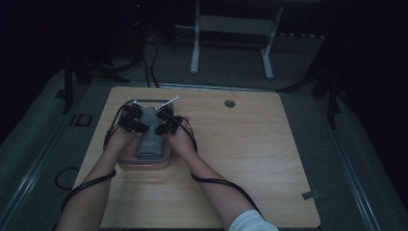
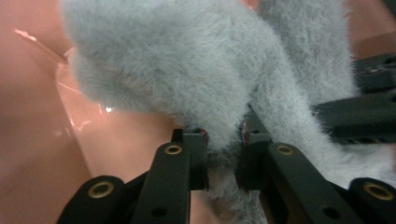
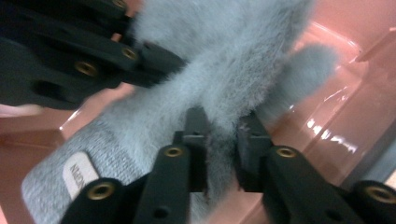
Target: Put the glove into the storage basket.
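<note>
Grey and fuzzy, the glove (image 1: 150, 139) lies in a pink, clear-walled box (image 1: 144, 164) near the left side of the wooden counter (image 1: 240, 159), cuff and its small label toward the person. Both tools meet over its far end: the left tool (image 1: 133, 119) and the right tool (image 1: 164, 121) each pinch a fold of the pile, jaws narrow with fur pressed between the pads. Two grips side by side suggest the soft thing is being set down or arranged in the box, since one pinch alone would let it droop and bunch.

From above, the box's place on the counter, the forearms and the trailing cables are plain, but the grip itself is lost in the dim light. Up close, the left tool's view gives the glove (image 2: 187, 70) held in a tuft at the left tool (image 2: 223, 163). Along the right tool (image 3: 219, 158), the cuff label (image 3: 80, 175) and the other tool (image 3: 93, 60) appear beside the glossy wall
</note>
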`<control>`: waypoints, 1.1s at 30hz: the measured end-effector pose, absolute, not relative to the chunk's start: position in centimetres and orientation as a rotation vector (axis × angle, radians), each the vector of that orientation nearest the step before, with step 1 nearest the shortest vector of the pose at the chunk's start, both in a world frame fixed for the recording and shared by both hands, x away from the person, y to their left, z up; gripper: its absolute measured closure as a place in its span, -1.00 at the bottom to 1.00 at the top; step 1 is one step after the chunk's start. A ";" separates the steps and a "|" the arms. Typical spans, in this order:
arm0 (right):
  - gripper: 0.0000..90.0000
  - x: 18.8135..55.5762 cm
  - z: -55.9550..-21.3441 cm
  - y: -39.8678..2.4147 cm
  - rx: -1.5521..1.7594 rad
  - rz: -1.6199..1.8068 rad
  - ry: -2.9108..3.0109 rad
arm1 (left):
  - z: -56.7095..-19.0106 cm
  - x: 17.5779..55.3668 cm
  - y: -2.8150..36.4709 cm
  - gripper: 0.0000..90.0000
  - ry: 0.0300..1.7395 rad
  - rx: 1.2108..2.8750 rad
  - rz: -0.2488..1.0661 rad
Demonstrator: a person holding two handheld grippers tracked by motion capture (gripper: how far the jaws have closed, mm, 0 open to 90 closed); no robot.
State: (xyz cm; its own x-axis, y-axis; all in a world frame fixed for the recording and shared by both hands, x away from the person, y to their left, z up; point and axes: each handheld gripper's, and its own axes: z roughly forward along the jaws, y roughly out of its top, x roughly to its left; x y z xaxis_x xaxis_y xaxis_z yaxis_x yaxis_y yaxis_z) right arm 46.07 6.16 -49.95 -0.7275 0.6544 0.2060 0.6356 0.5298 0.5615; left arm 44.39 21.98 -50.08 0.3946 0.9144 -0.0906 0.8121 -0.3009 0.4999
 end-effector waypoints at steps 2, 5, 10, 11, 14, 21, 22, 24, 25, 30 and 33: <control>0.54 46.0 -49.8 6.2 1.121 0.981 2.727 | -50.4 44.5 22.0 0.59 1.492 2.188 0.277; 0.36 45.9 -49.2 6.0 1.086 0.972 2.729 | -50.1 44.5 22.4 0.33 1.508 2.163 0.287; 0.05 45.9 -47.6 5.0 1.050 1.062 2.713 | -49.0 44.0 23.3 -0.06 1.489 2.124 0.340; 0.01 45.9 -47.3 4.7 1.034 1.076 2.708 | -48.7 43.8 23.3 -0.12 1.485 2.118 0.353; -0.17 45.8 -46.3 4.1 1.013 1.129 2.706 | -47.9 43.3 23.4 -0.28 1.455 2.101 0.369; -0.50 45.4 -44.9 2.0 0.982 1.232 2.718 | -46.3 41.9 23.6 -0.43 1.416 2.051 0.414; -0.52 45.2 -44.8 1.8 0.969 1.232 2.722 | -46.0 41.6 23.6 -0.43 1.402 2.034 0.411; -0.56 45.0 -44.6 1.1 0.957 1.252 2.718 | -45.6 41.0 23.4 -0.44 1.373 2.038 0.425; -0.56 44.8 -44.5 0.7 0.945 1.261 2.717 | -45.5 40.8 23.2 -0.44 1.359 2.046 0.439; -0.58 44.0 -44.3 -1.0 0.900 1.267 2.701 | -44.9 39.5 22.6 -0.44 1.306 2.046 0.439; -0.58 43.3 -44.2 -2.0 0.873 1.261 2.703 | -44.6 38.8 21.7 -0.42 1.263 2.038 0.421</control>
State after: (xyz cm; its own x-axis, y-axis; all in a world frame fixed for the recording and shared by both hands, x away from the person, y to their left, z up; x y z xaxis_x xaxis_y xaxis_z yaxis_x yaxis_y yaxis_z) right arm 43.34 -1.96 -44.18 -0.8416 0.5022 0.1986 0.4748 0.5129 0.7152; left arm 38.78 21.74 -44.65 0.4733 0.8771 -0.0823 0.6524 -0.2862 0.7018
